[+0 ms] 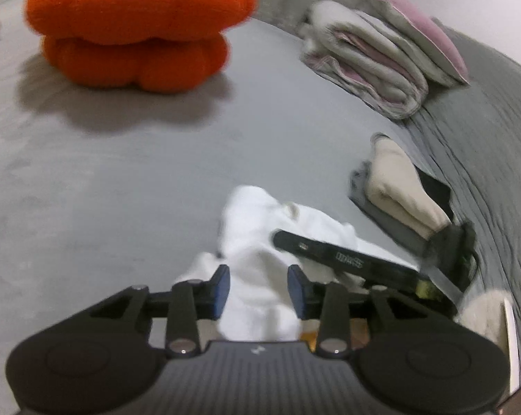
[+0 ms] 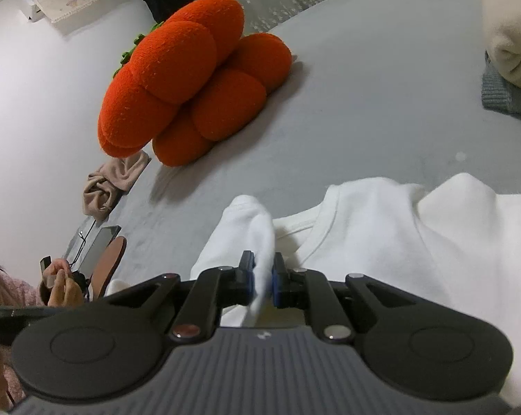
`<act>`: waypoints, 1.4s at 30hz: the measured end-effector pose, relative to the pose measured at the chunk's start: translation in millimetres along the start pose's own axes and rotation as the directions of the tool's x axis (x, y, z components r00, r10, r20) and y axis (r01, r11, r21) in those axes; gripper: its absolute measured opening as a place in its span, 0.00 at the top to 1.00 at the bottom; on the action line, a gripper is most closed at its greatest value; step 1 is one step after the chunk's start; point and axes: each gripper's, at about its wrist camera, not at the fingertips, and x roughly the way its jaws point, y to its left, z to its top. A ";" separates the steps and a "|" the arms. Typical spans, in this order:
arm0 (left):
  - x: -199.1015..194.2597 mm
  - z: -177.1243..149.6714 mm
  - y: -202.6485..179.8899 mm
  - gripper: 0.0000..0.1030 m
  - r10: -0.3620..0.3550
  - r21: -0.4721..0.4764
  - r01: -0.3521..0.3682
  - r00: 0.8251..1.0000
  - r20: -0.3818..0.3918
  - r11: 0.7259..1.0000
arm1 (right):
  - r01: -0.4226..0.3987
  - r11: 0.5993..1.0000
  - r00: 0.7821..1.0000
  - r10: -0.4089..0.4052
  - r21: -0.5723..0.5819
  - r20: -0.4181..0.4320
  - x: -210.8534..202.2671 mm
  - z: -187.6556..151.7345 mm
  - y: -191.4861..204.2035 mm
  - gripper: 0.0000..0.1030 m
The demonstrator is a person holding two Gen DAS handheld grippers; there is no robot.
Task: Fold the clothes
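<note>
Because the white sweatshirt (image 2: 381, 242) is soft, thick cotton, it will probably be light but floppy: it sags wherever it is not held, and a thin pinch of it can slip out. It lies crumpled on the grey bed (image 1: 139, 173), on the near side of the orange cushion (image 1: 136, 27), and both grippers work at its near edge.

Going from left to right from that cushion: the left gripper (image 1: 259, 288) hovers over a raised fold of the sweatshirt (image 1: 257, 242). Its jaws stand partly apart, and the white cloth passes between the blue pads (image 1: 223, 288), but the pads do not seem to press it, so I judge that it holds nothing. To the right of it, the right gripper (image 2: 262, 278) is closed almost fully on a narrow ridge of the cloth, near the round neckline (image 2: 315, 231); in the left wrist view one black finger of it lies across the garment. Further right from the cushion, folded clothes (image 1: 398, 190) make a small pile, and a folded blanket (image 1: 364, 65) lies behind them.

In my judgement the best places to hold are the ribbed neckline, the shoulder seams or the hem, where the fabric is doubled and stiffer. Each grip should take a deep bite, and the two grips should stay well apart, so the cloth hangs flat.
</note>
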 end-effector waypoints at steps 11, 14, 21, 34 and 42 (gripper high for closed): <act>41.9 -0.1 63.1 0.57 -0.061 -0.381 0.022 0.994 -0.090 0.924 | -0.011 1.000 1.000 0.010 0.009 0.005 -2.6 -1.6 0.2 0.89; 53.7 -0.3 63.3 0.65 -0.091 -0.434 0.040 0.991 -0.098 0.900 | -0.013 1.000 1.000 0.013 0.011 0.006 -1.7 -1.7 0.3 0.89; 47.2 5.8 47.1 0.84 -0.040 -0.369 0.025 0.999 -0.033 0.929 | -0.016 1.000 1.000 0.016 0.018 0.011 -2.3 -1.7 -1.0 0.89; -11.1 42.1 12.5 0.85 0.160 -0.085 -0.141 0.948 0.274 0.986 | -0.051 0.994 0.994 0.042 0.096 0.101 -16.7 3.2 -8.0 0.80; -34.7 68.3 27.8 0.85 0.308 -0.092 -0.298 0.858 0.410 0.950 | -0.030 0.986 0.988 0.005 0.164 0.156 -30.4 5.3 -23.2 0.74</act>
